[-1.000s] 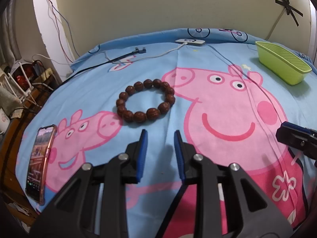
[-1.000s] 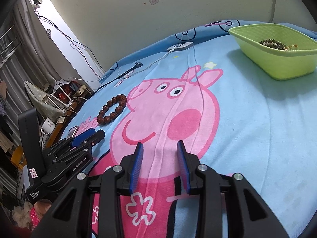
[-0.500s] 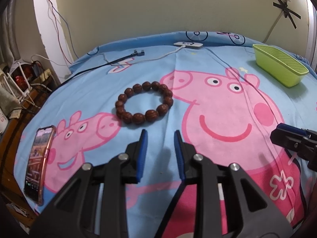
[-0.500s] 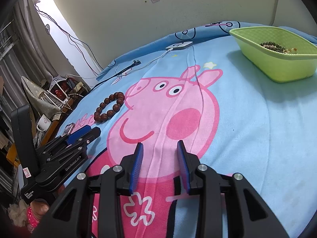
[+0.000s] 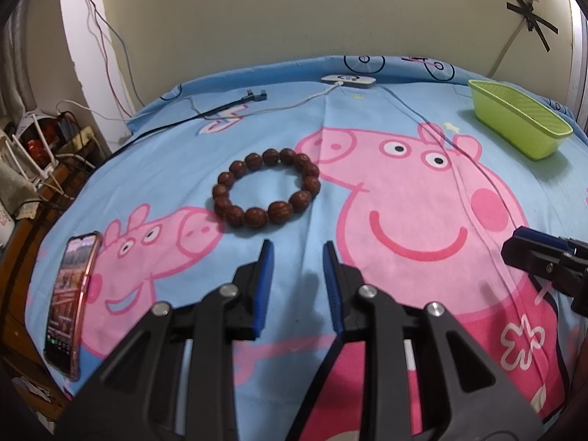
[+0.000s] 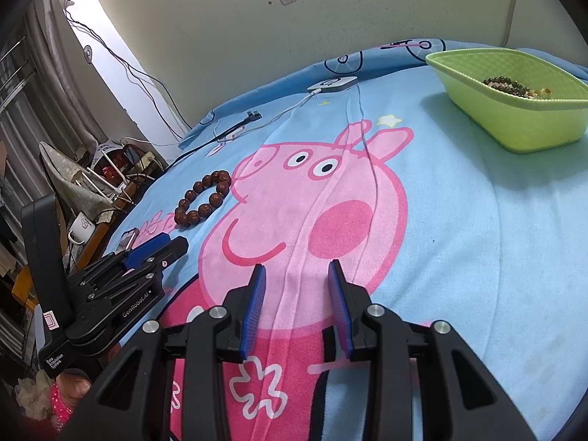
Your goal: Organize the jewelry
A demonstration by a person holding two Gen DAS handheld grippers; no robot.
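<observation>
Phone (image 5: 71, 303): lies flat at the far left edge of the bedspread (image 5: 422, 330), screen lit, well apart from the jewelry
Left gripper (image 5: 297, 253): jaws parted with nothing between them; blue pads show bare cloth in the gap; it hangs above the bedspread, pointing down toward the beads
Bracelet (image 5: 267, 193): lies flat on the bedspread just ahead of the left gripper and a little to the left of the gap between its jaws; not touching either finger
Bracelet shape: a closed ring, so no true long axis; slightly wider across than deep in the left wrist view
Bracelet look: large dark brown beads, rough and wrinkled like carved seeds, strung close together, open cloth showing through the middle
Nearer hand: judged the left; in the right wrist view the bracelet sits far off to the left, beyond the left gripper
Right gripper (image 6: 297, 275): jaws parted and empty, over the pink pig print, well apart from the bracelet
Basket (image 6: 514, 125): green, at the far right; other beaded pieces (image 6: 509, 86) already inside, so the likely destination
Coming move: judged a short reach forward and slightly left by the left gripper to straddle the near arc of beads
</observation>
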